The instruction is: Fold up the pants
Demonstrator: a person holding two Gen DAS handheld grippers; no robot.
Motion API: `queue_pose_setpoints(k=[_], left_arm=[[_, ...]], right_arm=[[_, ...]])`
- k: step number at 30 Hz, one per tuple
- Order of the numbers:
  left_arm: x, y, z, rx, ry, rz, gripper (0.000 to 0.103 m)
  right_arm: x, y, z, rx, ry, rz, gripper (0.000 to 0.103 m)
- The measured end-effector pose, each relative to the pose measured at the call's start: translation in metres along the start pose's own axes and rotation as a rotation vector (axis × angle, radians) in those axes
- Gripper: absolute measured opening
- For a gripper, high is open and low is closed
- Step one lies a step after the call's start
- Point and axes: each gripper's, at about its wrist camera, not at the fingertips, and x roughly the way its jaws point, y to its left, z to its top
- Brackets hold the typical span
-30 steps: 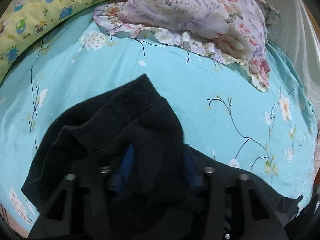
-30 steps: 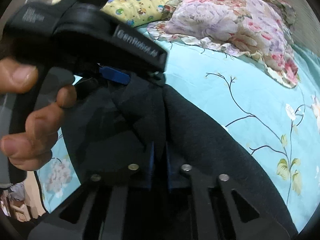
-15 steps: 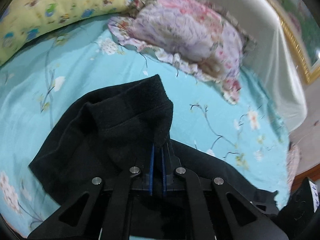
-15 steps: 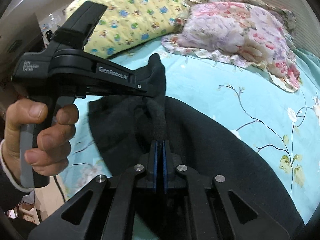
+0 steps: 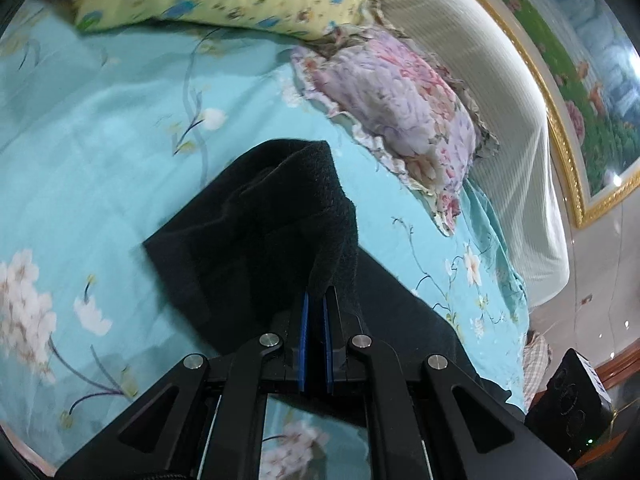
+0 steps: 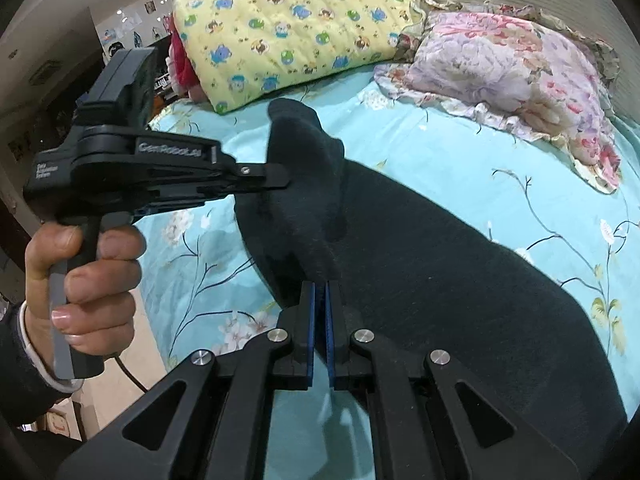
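Black knit pants (image 5: 256, 240) lie on the turquoise floral bed sheet (image 5: 100, 132), one end lifted off the bed. My left gripper (image 5: 315, 300) is shut on a bunched fold of the pants. My right gripper (image 6: 320, 290) is shut on the pants (image 6: 420, 264) close by, and the cloth rises in a peak between the two. In the right wrist view the left gripper (image 6: 280, 178) comes in from the left, held by a hand (image 6: 80, 276), its tips buried in the cloth. The rest of the pants trails to the right along the bed.
A yellow cartoon-print pillow (image 6: 288, 24) and a pink floral pillow (image 6: 504, 68) lie at the head of the bed. A white cloth-covered headboard (image 5: 500, 120) and a gold-framed picture (image 5: 580, 80) stand beyond. A black box (image 5: 568, 400) sits at the bed's right side.
The left gripper closed from open onto the pants. Both grippers have lifted the gripped end higher and pulled slightly apart; the left view has swung toward the headboard.
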Motion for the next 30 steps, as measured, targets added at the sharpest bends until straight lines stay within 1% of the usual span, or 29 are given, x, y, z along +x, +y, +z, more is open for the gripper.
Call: queue_pose_setpoints(k=[8, 15, 22, 24, 25, 26, 28, 30], left_arm=[[-0.001, 0.020, -0.012, -0.030, 0.009, 0.002, 0.005], [-0.001, 0.028, -0.019, -0.026, 0.023, 0.016, 0.005], [0.001, 0.035, -0.024, -0.032, 0.034, 0.038, 0.007], [-0.001, 0.037, -0.024, -0.028, 0.033, 0.046, 0.009], [-0.002, 0.036, -0.025, -0.026, 0.032, 0.053, 0.009], [-0.004, 0.037, -0.025, -0.023, 0.028, 0.065, 0.009], [-0.007, 0.036, -0.024, -0.016, 0.026, 0.078, 0.015], [-0.010, 0.037, -0.024, -0.014, 0.019, 0.097, 0.031]], right_arm=[[0.010, 0.011, -0.009, -0.019, 0.038, -0.020, 0.005], [0.013, 0.015, -0.014, -0.035, 0.060, -0.019, 0.005], [0.021, 0.013, -0.019, -0.020, 0.085, -0.014, 0.005], [0.023, 0.012, -0.019, -0.009, 0.089, -0.008, 0.005], [0.024, 0.011, -0.019, 0.001, 0.090, -0.003, 0.006], [0.025, 0.009, -0.019, 0.014, 0.094, 0.007, 0.009], [0.027, 0.007, -0.019, 0.032, 0.097, 0.020, 0.009], [0.027, 0.005, -0.020, 0.050, 0.098, 0.038, 0.009]])
